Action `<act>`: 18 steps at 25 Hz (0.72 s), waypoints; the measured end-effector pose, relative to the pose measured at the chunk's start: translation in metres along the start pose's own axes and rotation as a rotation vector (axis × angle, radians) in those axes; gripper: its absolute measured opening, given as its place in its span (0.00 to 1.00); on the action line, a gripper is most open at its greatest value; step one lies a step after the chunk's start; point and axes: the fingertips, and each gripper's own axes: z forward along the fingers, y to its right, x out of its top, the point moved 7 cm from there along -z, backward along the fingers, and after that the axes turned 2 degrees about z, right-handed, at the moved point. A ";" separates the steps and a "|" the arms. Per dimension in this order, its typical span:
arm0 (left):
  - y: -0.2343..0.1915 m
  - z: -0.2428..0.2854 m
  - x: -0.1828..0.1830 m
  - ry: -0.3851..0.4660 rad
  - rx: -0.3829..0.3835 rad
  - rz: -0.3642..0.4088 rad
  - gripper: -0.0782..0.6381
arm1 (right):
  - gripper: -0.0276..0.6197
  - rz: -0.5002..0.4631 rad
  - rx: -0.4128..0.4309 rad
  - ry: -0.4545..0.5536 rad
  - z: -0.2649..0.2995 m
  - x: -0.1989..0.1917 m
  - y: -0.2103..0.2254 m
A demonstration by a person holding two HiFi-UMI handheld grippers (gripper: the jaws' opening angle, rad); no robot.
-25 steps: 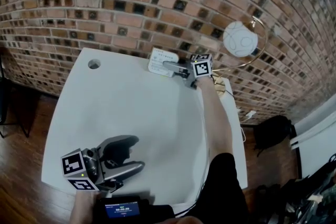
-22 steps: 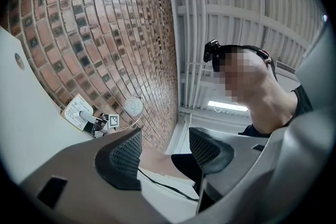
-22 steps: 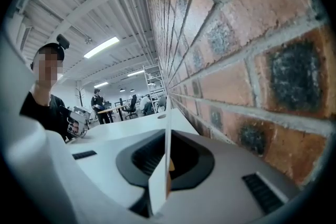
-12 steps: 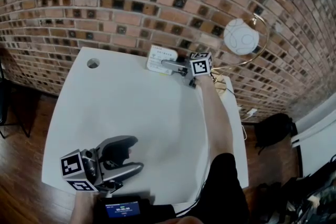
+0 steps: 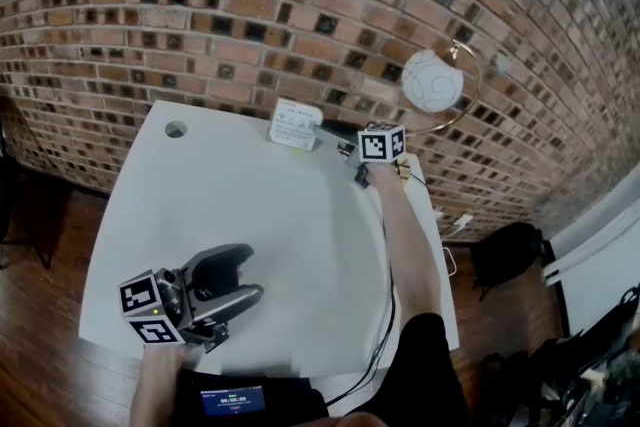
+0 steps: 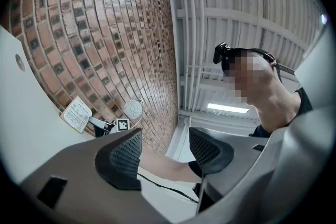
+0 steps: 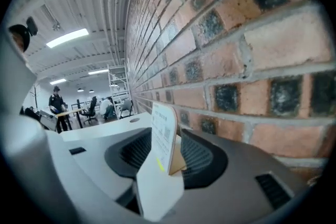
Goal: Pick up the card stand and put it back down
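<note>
A card stand (image 5: 296,124) stands upright at the far edge of the white tabletop (image 5: 280,215), just beside the brick wall (image 5: 250,5). The right gripper (image 5: 333,131) reaches to it. Its jaws have just been opening and are spread either side of the card, not pressing it. The left gripper (image 5: 247,277) is held over the tabletop's near left corner, jaws spread with nothing between them.

Brick wall (image 5: 200,5), white table (image 5: 260,215), wood floor (image 5: 40,335)
</note>
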 end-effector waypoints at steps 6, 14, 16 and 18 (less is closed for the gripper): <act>0.016 -0.008 0.005 0.024 0.067 0.016 0.49 | 0.35 0.023 -0.117 0.123 -0.068 0.003 -0.041; 0.058 -0.011 -0.002 0.053 0.059 0.008 0.49 | 0.22 -0.074 0.149 0.227 -0.142 -0.013 -0.200; 0.072 -0.011 -0.005 0.050 0.050 0.017 0.49 | 0.21 -0.052 0.200 0.253 -0.159 -0.022 -0.235; 0.085 -0.011 -0.008 0.048 0.045 0.025 0.49 | 0.21 -0.014 0.248 0.304 -0.179 -0.032 -0.269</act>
